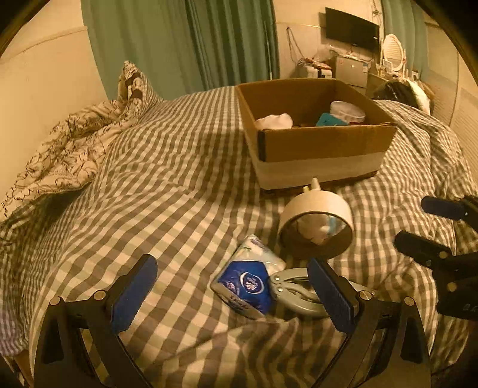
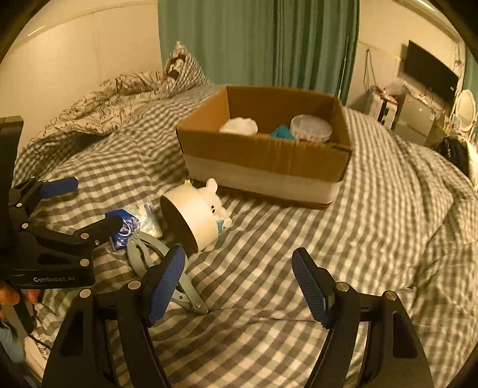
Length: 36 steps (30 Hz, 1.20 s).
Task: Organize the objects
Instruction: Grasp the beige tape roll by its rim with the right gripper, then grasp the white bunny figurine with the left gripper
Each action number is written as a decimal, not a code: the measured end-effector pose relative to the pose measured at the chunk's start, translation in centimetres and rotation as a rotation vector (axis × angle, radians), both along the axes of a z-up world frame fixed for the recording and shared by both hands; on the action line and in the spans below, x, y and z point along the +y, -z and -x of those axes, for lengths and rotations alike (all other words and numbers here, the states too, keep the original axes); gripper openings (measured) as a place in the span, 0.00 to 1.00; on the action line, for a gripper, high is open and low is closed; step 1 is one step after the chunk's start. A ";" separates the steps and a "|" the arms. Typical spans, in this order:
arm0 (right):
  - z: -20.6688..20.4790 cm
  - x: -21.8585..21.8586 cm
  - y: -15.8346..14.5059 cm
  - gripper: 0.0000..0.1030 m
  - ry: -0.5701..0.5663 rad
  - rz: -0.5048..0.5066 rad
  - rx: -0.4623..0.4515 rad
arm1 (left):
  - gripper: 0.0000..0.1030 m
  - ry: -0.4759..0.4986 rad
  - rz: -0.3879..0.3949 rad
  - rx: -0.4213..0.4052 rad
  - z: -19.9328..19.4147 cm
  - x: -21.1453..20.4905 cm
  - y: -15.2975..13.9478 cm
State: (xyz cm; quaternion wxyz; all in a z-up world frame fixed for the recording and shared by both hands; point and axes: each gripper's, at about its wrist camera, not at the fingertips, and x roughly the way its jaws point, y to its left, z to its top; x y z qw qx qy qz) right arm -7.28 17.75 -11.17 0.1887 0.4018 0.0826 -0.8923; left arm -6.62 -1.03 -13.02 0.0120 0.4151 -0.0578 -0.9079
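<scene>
A cardboard box [image 1: 325, 146] [image 2: 263, 161] sits on the checked bed and holds a white cloth [image 1: 274, 121], a teal item [image 1: 328, 119] and a clear round tub [image 1: 348, 111]. In front of it lie a white round night-lamp with a bunny figure [image 1: 316, 226] [image 2: 194, 221], a blue tissue pack [image 1: 248, 283] [image 2: 125, 226] and a grey metal hand tool [image 1: 298, 294] [image 2: 161, 262]. My left gripper [image 1: 233, 286] [image 2: 86, 206] is open, its jaws either side of the tissue pack. My right gripper [image 2: 239, 283] [image 1: 430, 226] is open and empty, right of the lamp.
A crumpled patterned duvet [image 1: 68, 155] and a pillow [image 1: 134, 83] lie at the bed's far left. Green curtains [image 1: 185, 41] hang behind. A TV [image 1: 352, 28] and a dresser with a mirror [image 1: 394, 50] stand at the far right.
</scene>
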 end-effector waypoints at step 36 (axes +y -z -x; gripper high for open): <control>2.8 3.7 -1.4 0.10 0.051 0.031 -0.006 | 1.00 0.041 -0.092 -0.056 2.8 2.9 0.7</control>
